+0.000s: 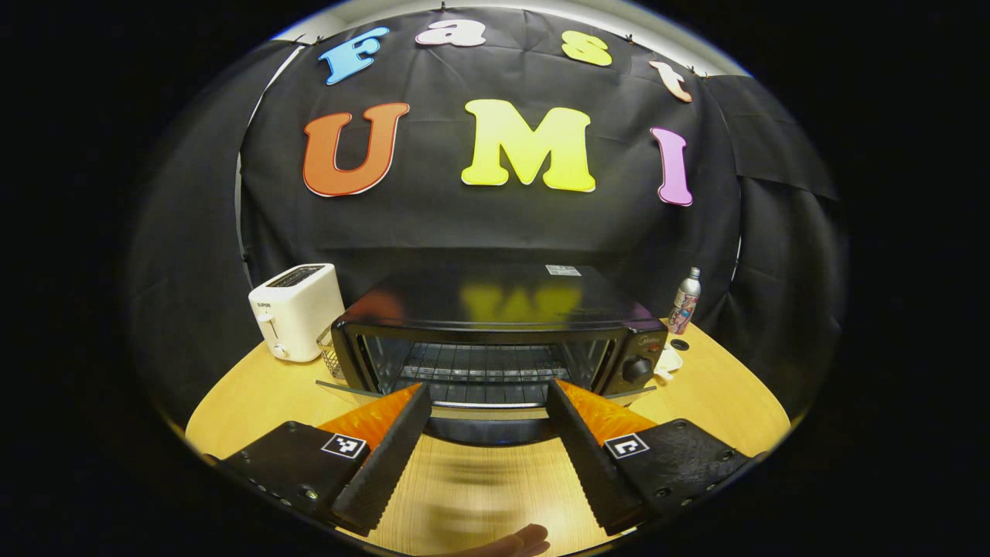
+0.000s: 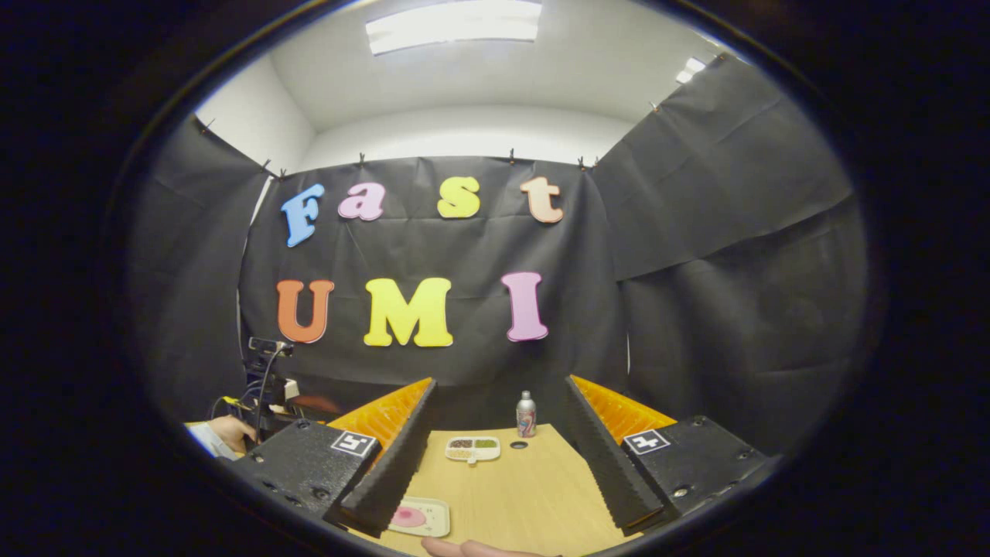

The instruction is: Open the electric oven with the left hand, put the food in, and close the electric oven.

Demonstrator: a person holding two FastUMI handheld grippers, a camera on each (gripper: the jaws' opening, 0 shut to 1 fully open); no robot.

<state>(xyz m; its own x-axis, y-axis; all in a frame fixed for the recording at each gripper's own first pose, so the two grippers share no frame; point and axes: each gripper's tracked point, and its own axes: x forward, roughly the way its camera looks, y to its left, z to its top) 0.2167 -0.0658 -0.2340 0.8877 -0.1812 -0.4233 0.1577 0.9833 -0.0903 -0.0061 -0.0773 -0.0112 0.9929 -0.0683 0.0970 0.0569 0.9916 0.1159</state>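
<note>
a staged recording booth, not a real kitchen: black cloth (image 2: 696, 232) is clipped up as walls under a white ceiling with a strip light (image 2: 452, 31) at the top of the right gripper view. kitchen props sit on a round wooden table (image 1: 719, 402): a black electric oven (image 1: 495, 333) mid-frame, a white toaster (image 1: 296, 309) left.

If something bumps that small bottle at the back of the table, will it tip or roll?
The bottle stands upright, tall and narrow, so a knock near its top would probably tip it. It looks round-bodied, so once down it would likely roll across the smooth wooden table.
</note>
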